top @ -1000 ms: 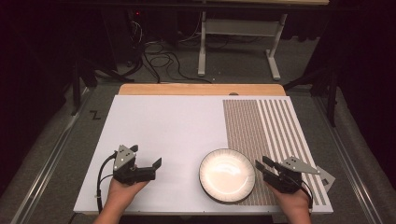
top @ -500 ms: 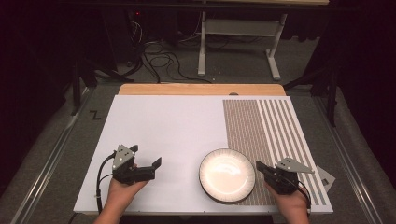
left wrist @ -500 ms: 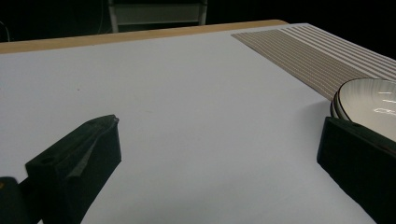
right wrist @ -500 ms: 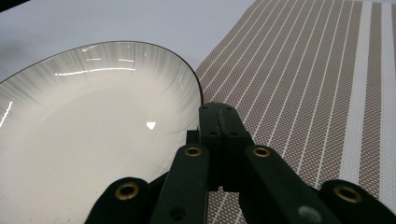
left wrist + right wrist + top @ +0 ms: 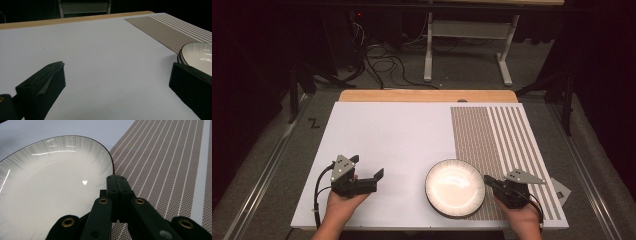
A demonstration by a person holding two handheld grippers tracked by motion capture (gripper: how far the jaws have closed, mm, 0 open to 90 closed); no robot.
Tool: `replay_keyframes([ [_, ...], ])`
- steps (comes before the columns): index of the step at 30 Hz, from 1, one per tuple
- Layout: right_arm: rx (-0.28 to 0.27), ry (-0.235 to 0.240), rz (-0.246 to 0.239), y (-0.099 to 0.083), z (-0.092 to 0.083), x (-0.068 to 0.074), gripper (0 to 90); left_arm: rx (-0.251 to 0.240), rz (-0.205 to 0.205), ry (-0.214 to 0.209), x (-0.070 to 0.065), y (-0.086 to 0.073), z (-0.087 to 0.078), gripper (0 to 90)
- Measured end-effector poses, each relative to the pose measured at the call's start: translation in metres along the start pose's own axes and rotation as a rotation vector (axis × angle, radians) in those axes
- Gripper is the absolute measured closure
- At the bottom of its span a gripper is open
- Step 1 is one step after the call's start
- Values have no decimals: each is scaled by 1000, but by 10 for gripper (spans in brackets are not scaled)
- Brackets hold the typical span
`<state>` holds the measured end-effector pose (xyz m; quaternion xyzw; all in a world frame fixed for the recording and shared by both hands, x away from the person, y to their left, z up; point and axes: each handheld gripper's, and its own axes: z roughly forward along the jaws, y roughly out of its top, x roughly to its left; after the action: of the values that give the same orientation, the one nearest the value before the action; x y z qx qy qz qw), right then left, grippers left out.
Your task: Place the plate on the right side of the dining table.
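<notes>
A white plate with a dark rim (image 5: pixel 455 187) (image 5: pixel 50 182) lies near the front edge of the white board (image 5: pixel 387 135), half on the striped brown mat (image 5: pixel 502 135). My right gripper (image 5: pixel 488 181) (image 5: pixel 117 182) is shut, its jaws pressed together with nothing visible between them. Its tips sit right at the plate's right rim. My left gripper (image 5: pixel 367 168) (image 5: pixel 117 82) rests open on the bare board, left of the plate. Nothing lies between its wide-set jaws. The plate's edge (image 5: pixel 197 52) appears just behind the right-hand jaw in the left gripper view.
The striped mat (image 5: pixel 170 170) (image 5: pixel 170 27) covers the board's right third. A wooden strip (image 5: pixel 427 96) borders the far edge. A small grey square (image 5: pixel 560 190) lies off the board's right front corner. Cables and a stand's legs (image 5: pixel 467 55) are on the floor beyond.
My right gripper's jaws have closed at the plate's right rim. Both hands and the plate have kept their places.
</notes>
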<state>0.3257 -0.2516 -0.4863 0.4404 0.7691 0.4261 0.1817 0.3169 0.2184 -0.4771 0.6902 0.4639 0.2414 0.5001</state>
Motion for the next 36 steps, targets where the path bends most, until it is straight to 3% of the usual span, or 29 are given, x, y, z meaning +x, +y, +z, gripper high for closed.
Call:
replay_keyframes([
  [7,-1,7,7,0,0,-1,900,-10,11,-15,0,0,1,56],
  [30,12,14,16,1,1,2,900,-17,-9,-20,3,0,-1,43],
  [36,29,38,-21,2,7,13,900,-21,-13,-23,3,0,-1,43],
])
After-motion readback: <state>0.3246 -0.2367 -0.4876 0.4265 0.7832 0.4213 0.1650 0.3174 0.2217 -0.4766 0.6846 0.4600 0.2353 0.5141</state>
